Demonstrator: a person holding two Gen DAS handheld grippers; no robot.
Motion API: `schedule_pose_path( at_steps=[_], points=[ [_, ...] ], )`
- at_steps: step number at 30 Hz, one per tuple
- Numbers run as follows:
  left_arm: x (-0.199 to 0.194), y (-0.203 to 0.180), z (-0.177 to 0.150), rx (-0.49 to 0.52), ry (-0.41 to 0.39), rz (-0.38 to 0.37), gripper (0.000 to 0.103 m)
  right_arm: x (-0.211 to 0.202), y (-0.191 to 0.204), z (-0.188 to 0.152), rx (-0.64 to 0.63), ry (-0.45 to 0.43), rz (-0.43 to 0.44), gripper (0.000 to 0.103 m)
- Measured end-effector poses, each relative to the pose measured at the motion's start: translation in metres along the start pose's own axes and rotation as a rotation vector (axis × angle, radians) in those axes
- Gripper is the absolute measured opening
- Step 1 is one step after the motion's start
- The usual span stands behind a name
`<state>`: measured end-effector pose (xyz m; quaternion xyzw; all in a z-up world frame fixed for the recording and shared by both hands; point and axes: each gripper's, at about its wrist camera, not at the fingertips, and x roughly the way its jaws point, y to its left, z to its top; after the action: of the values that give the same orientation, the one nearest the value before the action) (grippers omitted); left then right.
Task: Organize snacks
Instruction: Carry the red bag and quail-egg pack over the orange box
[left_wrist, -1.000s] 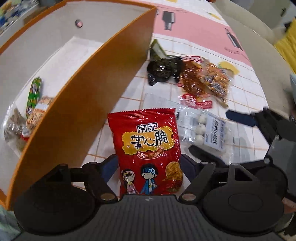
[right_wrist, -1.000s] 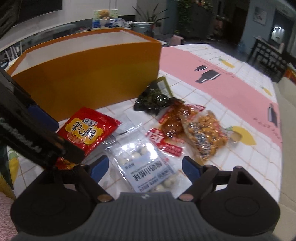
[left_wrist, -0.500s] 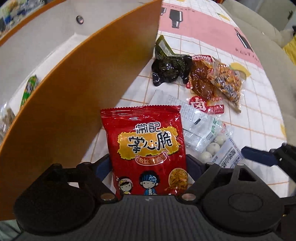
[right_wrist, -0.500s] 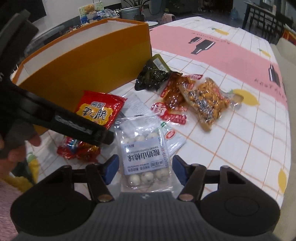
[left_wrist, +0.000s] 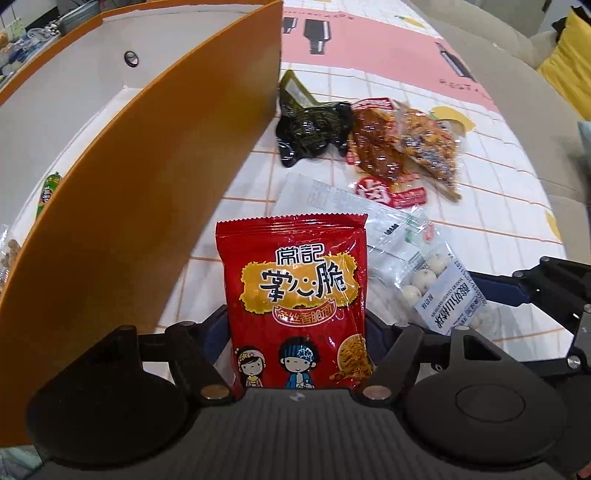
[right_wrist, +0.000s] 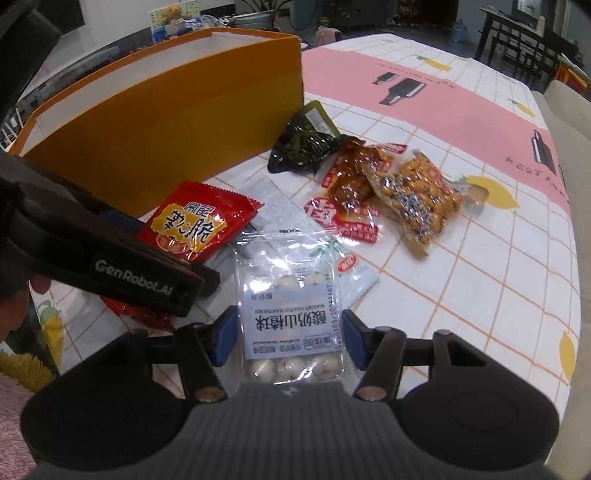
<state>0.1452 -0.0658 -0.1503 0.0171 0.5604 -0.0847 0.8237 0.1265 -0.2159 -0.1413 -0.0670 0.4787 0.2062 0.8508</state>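
A red noodle-snack packet (left_wrist: 295, 288) lies on the tablecloth beside the orange box (left_wrist: 147, 155). My left gripper (left_wrist: 297, 328) straddles its near end; its jaws are closing and the blue pads meet the packet's two sides. In the right wrist view the same red packet (right_wrist: 195, 221) lies under a left gripper finger (right_wrist: 147, 266). A clear packet of white yogurt balls (right_wrist: 291, 317) sits between the pads of my right gripper (right_wrist: 288, 328), whose jaws are closing against its edges. That ball packet (left_wrist: 439, 288) also shows beside a right gripper finger (left_wrist: 554, 288).
Loose on the cloth lie a dark seaweed packet (right_wrist: 303, 147), a reddish meat packet (right_wrist: 351, 173), a yellow nut packet (right_wrist: 417, 195) and a flat white sachet (left_wrist: 332, 199). Inside the box lies a green packet (left_wrist: 48, 192). A hand (right_wrist: 18, 306) shows at the left.
The right gripper's jaws have narrowed from wide apart to the ball packet's sides, and the packet now fills the gap. The left jaws widened a little, then drew in on the red packet.
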Motion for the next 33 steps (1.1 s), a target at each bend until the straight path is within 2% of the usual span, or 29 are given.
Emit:
schedule_pose_path(
  at_steps=[8, 13, 16, 23, 29, 33],
  points=[
    [-0.049, -0.004, -0.003, 0.025, -0.063, -0.068, 0.082, -0.022, -0.002, -0.001, 0.087, 0.011, -0.04, 0.056],
    [-0.098, 0.001, 0.002, 0.055, -0.13, -0.12, 0.082, -0.051, -0.004, 0.004, 0.186, -0.033, -0.027, 0.056],
    [-0.129, 0.013, 0.01, 0.073, -0.183, -0.122, 0.082, -0.071, 0.002, 0.015, 0.179, -0.086, -0.029, 0.056],
    [-0.177, 0.062, 0.041, 0.039, -0.273, -0.07, 0.082, -0.107, 0.033, 0.073, 0.112, -0.196, 0.009, 0.056],
    [-0.178, 0.095, 0.07, 0.016, -0.264, 0.01, 0.082, -0.108, 0.073, 0.14, 0.006, -0.262, 0.035, 0.056],
    [-0.162, 0.121, 0.089, -0.017, -0.227, 0.054, 0.082, -0.092, 0.095, 0.184, -0.064, -0.259, 0.034, 0.056]
  ],
)
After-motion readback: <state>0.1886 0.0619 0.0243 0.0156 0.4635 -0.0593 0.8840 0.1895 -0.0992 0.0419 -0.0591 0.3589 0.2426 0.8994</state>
